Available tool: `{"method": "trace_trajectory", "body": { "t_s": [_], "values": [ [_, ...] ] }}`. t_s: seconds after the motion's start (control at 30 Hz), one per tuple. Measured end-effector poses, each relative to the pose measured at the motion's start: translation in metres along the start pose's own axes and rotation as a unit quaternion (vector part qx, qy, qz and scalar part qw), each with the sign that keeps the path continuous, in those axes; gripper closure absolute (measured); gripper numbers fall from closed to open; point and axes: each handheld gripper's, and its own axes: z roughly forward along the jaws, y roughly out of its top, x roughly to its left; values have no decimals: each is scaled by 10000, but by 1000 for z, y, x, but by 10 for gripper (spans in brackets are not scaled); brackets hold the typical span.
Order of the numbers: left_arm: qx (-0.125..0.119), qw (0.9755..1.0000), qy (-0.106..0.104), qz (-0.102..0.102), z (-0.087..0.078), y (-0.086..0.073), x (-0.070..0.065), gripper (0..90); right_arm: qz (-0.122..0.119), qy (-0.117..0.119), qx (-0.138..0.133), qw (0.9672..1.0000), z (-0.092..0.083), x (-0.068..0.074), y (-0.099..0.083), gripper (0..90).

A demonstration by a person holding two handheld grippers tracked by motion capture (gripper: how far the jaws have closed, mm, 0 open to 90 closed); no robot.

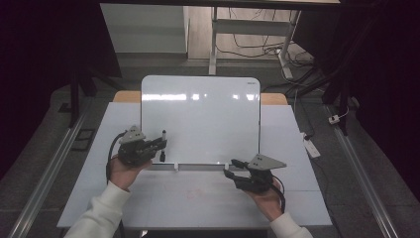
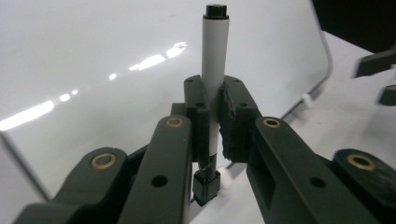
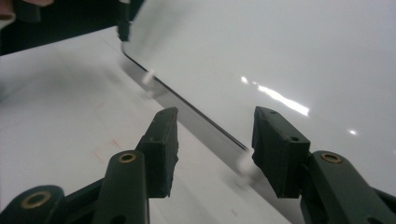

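A white-barrelled marker point(image 2: 214, 56) with black ends stands upright between the jaws of my left gripper point(image 2: 214, 112), which is shut on its middle. From above, that gripper point(image 1: 161, 145) holds the marker point(image 1: 163, 139) in front of the lower left part of a propped-up whiteboard point(image 1: 200, 119). My right gripper point(image 1: 230, 167) hovers near the board's lower right edge. Its jaws stand open with nothing between them in the right gripper view point(image 3: 215, 140), where the whiteboard point(image 3: 280, 46) slants behind them and the marker point(image 3: 123, 21) shows far off.
The board rests on a white table point(image 1: 198, 198), with small white clips point(image 1: 175, 167) along its bottom edge. Metal rails point(image 1: 44, 183) run along both sides of the table. A desk frame and cables point(image 1: 257, 49) lie on the floor behind.
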Motion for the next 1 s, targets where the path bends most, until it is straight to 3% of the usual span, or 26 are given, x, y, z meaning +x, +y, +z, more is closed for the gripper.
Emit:
{"method": "trace_trajectory", "body": {
  "t_s": [0.17, 0.43, 0.83, 1.0],
  "values": [
    [47, 9995, 259, -168, 0, -1, 11, 815, 55, -351, 39, 9994, -25, -12, -14, 505],
    [96, 9985, 460, -296, 3, -1, 19, 814, 259, -729, 87, 9970, -53, -27, -33, 503],
    [234, 9952, 858, -405, 22, 0, 26, 811, 293, -870, 174, 9956, -55, -33, -40, 498],
    [237, 9925, 1156, -330, 34, 1, 27, 802, 307, -885, 195, 9954, -54, -34, -41, 495]
  ]
}}
